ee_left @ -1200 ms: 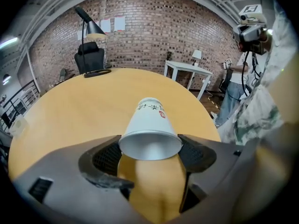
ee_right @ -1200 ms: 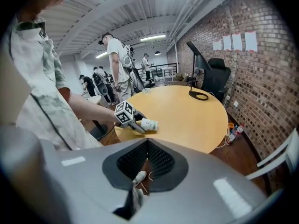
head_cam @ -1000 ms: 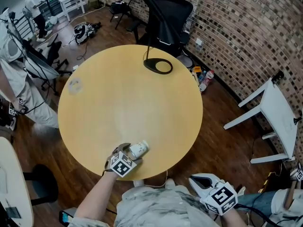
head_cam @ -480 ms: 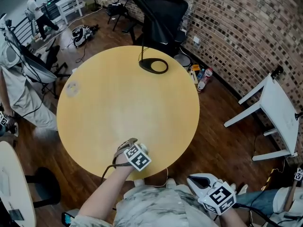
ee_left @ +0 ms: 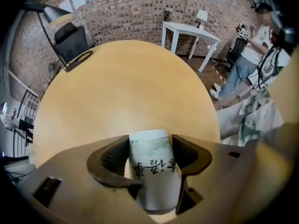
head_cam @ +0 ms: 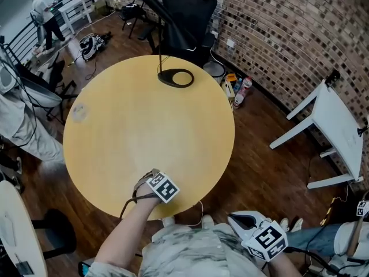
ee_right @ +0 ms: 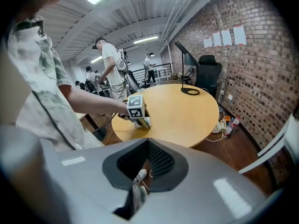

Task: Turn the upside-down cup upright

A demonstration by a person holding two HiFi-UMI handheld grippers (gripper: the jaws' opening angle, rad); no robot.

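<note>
L gripper (ee_left: 150, 143) closing on cup (ee_left: 154, 176), pads on both sides. Cup axis runs along jaws, by table (head_cam: 144, 114) near edge. R gripper (ee_right: 148, 148) jaws together, empty, off-table, farther.

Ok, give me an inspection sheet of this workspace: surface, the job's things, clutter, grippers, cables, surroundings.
Surface: round tan wooden table, mostly bare.
Job's things: white paper cup with black print, at the table's near edge; which end is up cannot be told.
Clutter: black ring-based desk lamp at the far edge.
Grippers: left gripper points steeply down, jaws closing, pads against the cup's sides. Right gripper is off the table, jaws together, nothing between them.
Cables: thin dark cable hangs from the left gripper.
Surroundings: black office chair, brick wall, white side table.
</note>
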